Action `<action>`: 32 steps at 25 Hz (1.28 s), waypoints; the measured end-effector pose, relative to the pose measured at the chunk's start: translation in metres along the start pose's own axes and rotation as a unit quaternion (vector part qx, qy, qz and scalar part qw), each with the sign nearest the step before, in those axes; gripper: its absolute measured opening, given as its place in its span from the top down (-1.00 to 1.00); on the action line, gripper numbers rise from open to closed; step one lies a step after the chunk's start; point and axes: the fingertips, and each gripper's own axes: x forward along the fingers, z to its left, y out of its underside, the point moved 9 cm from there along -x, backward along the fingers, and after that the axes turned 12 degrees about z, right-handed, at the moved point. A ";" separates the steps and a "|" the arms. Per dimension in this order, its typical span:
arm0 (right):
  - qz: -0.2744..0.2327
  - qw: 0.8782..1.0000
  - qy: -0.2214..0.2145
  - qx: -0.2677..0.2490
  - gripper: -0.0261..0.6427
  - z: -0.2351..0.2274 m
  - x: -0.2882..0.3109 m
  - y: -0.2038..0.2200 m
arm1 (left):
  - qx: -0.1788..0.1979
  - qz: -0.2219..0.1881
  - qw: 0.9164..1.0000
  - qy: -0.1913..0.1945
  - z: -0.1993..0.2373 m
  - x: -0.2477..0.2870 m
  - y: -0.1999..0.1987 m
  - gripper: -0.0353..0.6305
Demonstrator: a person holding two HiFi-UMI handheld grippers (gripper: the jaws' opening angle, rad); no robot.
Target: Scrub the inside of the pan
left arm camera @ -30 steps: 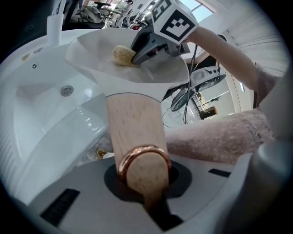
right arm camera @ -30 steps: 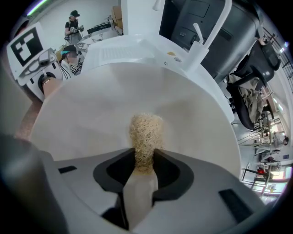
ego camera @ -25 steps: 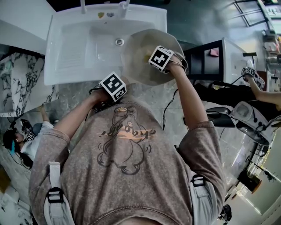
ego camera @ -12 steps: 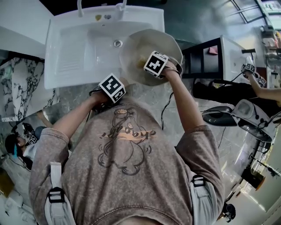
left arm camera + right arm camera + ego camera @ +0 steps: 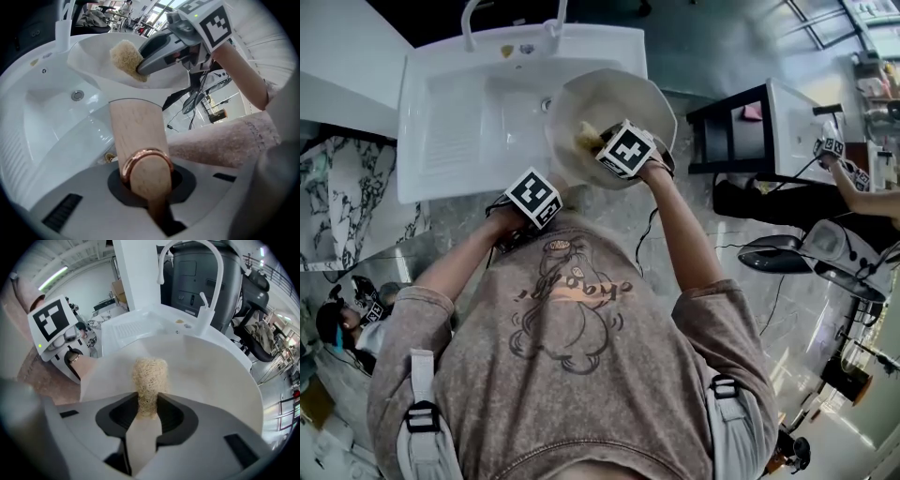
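While pan [image 5: 630,98] hangs over sink [image 5: 459,122], right gripper [image 5: 148,401] holds scrubber [image 5: 150,373] inside

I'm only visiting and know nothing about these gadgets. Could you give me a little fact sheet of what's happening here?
setting: white sink with a faucet
left gripper: shut on the pan's wooden handle
right gripper: shut on a tan scrubber
pan: pale, held over the sink's right side
scrubber: against the pan's inside
task stage: scrubbing looks under way
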 end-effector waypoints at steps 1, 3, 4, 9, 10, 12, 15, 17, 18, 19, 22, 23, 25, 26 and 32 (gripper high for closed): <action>-0.012 1.000 0.000 0.005 0.50 0.001 -0.003 -0.002 | -0.003 0.000 1.000 -0.005 0.002 -0.002 0.001 0.80; -0.036 0.999 0.006 0.011 0.50 0.001 -0.011 -0.007 | -0.009 0.000 1.000 -0.010 0.006 -0.007 0.004 0.80; -0.048 0.999 0.009 0.013 0.50 0.001 -0.015 -0.009 | -0.013 0.000 1.000 -0.011 0.007 -0.009 0.007 0.80; -0.122 0.991 0.023 0.050 0.50 0.003 -0.043 -0.006 | -0.047 -0.017 0.999 -0.018 0.014 -0.019 0.027 0.80; -0.140 0.988 0.027 0.058 0.50 0.004 -0.049 -0.004 | -0.058 -0.021 0.998 -0.022 0.017 -0.021 0.031 0.80; -0.177 0.981 0.037 0.075 0.50 0.005 -0.061 0.004 | -0.083 -0.032 0.996 -0.024 0.024 -0.026 0.039 0.80; -0.244 0.963 0.043 0.108 0.50 0.007 -0.073 0.020 | -0.131 -0.058 0.989 -0.025 0.036 -0.032 0.052 0.79; -0.282 0.948 0.045 0.139 0.50 0.009 -0.076 0.033 | -0.162 -0.076 0.983 -0.030 0.043 -0.038 0.060 0.79; -0.293 0.942 0.050 0.155 0.50 0.011 -0.075 0.040 | -0.176 -0.084 0.980 -0.034 0.047 -0.041 0.062 0.79; -0.298 0.938 0.056 0.170 0.50 0.013 -0.073 0.046 | -0.189 -0.094 0.977 -0.037 0.050 -0.044 0.064 0.79; -0.291 0.932 0.065 0.207 0.50 0.021 -0.059 0.063 | -0.223 -0.122 0.966 -0.040 0.057 -0.052 0.071 0.79; -0.287 0.930 0.062 0.219 0.50 0.025 -0.052 0.067 | -0.233 -0.130 0.963 -0.041 0.058 -0.054 0.073 0.79; -0.287 0.923 0.051 0.250 0.50 0.030 -0.040 0.076 | -0.250 -0.145 0.956 -0.043 0.057 -0.057 0.078 0.79; -0.290 0.918 0.047 0.266 0.50 0.032 -0.036 0.080 | -0.258 -0.153 0.953 -0.044 0.056 -0.059 0.079 0.79; -0.293 0.905 0.061 0.301 0.50 0.040 -0.020 0.090 | -0.281 -0.182 0.942 -0.038 0.049 -0.064 0.084 0.79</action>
